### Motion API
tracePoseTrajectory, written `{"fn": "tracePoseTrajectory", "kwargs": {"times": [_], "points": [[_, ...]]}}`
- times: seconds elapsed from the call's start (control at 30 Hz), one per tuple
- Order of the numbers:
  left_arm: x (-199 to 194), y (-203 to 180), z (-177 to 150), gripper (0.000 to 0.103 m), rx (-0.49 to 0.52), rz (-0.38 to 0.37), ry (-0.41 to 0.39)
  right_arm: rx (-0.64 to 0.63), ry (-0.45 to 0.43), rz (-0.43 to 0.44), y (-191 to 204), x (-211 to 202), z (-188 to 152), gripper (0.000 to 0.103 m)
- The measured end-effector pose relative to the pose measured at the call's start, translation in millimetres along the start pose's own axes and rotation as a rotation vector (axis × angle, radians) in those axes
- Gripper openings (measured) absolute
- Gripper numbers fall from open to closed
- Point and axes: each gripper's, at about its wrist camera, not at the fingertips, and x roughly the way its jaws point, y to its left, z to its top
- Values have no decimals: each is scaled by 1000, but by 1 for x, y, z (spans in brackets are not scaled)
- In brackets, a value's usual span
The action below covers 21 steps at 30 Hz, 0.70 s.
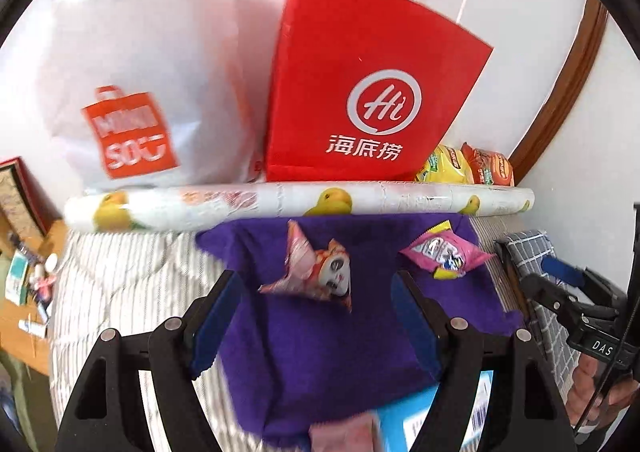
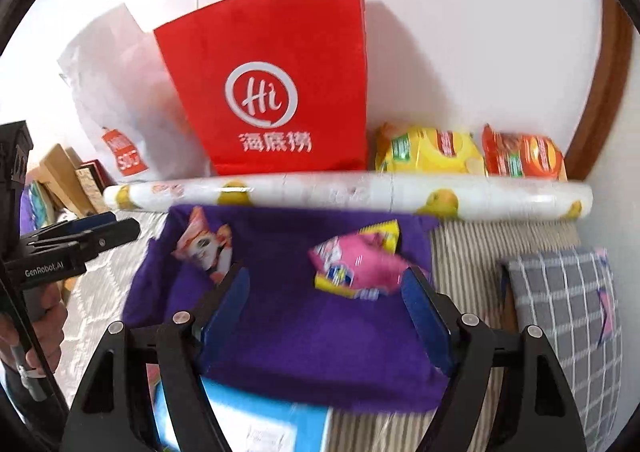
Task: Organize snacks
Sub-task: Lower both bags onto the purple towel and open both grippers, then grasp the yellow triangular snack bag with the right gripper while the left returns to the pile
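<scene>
Left wrist view: our left gripper (image 1: 316, 288), fingers apart, frames the panda snack packet (image 1: 316, 272) on the purple cloth (image 1: 320, 352). Right gripper (image 2: 324, 292), also spread, nears the pink packet (image 2: 356, 264); we judge grasping comes next.

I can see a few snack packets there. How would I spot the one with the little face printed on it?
Find the tall red paper bag against the wall; a purple cloth lies in front of it. Two packets sit on the cloth: the face packet is the left one, pink-orange and crumpled, unlike the bright pink and yellow packet.
</scene>
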Motion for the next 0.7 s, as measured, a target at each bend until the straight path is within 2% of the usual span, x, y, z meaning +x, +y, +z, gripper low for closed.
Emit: {"fn": "tracePoseTrajectory", "kwargs": {"times": [0.1,0.27,0.43,0.7], "points": [[-24,12,-17,76,-40,-29,-8,8,4,20,7,-17,-19,78],[-51,22,-49,75,-71,-35,2,-20,22,31,28,-45,-61,74],[-75,23,-80,74,-64,1,-10,-16,52,52,38,-60,-101,74],[-93,28,-118,75,-86,16,-14,-18,97,111,51,-70,-158,74]]}}
